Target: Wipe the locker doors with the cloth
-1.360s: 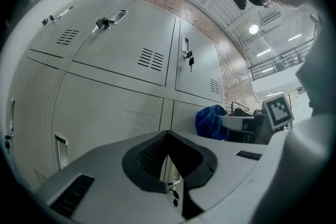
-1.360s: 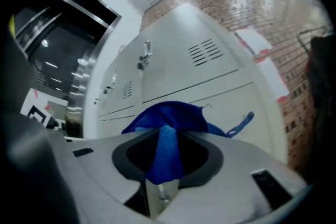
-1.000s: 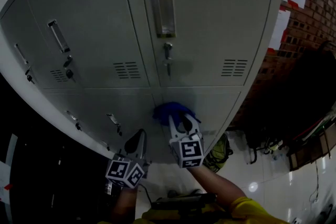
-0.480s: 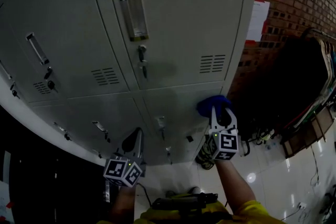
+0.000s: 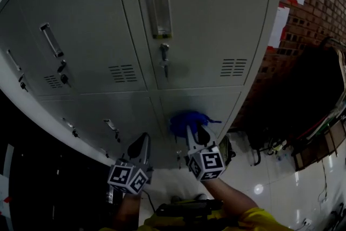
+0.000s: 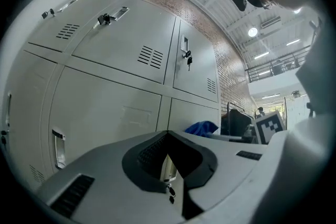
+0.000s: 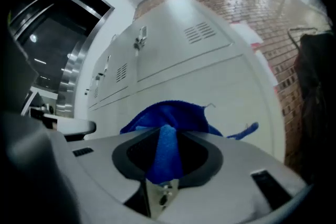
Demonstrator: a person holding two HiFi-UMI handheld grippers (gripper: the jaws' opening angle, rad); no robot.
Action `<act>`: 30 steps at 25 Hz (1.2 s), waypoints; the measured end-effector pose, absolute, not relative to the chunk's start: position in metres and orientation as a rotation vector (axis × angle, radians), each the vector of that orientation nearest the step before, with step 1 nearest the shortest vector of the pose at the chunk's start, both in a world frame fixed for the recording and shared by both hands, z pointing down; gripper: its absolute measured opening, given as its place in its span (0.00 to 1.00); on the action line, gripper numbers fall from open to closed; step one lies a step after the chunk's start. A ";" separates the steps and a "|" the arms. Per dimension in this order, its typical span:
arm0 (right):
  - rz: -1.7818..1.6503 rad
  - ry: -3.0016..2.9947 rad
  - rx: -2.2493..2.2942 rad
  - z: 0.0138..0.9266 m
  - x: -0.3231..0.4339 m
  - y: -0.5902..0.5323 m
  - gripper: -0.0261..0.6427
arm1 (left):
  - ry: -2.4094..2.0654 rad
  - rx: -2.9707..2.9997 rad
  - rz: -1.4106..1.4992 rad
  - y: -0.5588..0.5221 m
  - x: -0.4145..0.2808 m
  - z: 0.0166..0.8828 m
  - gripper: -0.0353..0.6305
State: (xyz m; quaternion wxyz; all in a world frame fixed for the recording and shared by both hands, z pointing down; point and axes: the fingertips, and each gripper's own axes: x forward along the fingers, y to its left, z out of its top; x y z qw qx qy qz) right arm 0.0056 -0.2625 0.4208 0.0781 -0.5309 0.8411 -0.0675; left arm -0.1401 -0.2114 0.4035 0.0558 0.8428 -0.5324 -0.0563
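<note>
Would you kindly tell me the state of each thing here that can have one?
cloth: bunched, pressed against the lower locker door.
right claw: shut on the cloth.
left claw: shut, empty.
upper locker door: closed, key in its lock.
lower locker door: closed.

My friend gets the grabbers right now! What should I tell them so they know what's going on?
Left gripper: shut, empty, in front of the lockers.
Right gripper: shut on the blue cloth, which sits against the lower right locker door.
Done: wiping is under way on that door. The pictures do not show which doors are already clean.
Left: finish this door, then probably the upper doors and the ones further left.
</note>
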 end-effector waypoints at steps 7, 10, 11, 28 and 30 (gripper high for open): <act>-0.168 2.597 -1.614 0.475 -0.065 -0.290 0.20 | -1.671 2.513 -0.145 -0.201 -0.157 0.411 0.06; -0.165 2.617 -1.597 0.473 -0.063 -0.289 0.20 | -1.670 2.520 -0.136 -0.203 -0.155 0.412 0.06; -0.167 2.617 -1.598 0.472 -0.060 -0.290 0.19 | -1.663 2.528 -0.133 -0.205 -0.152 0.411 0.06; -0.197 2.246 -2.093 0.489 0.175 -0.296 0.19 | -1.563 2.569 -0.118 -0.216 -0.126 0.422 0.06; -0.231 2.265 -2.012 0.486 0.153 -0.287 0.19 | -1.567 2.573 -0.112 -0.213 -0.128 0.422 0.06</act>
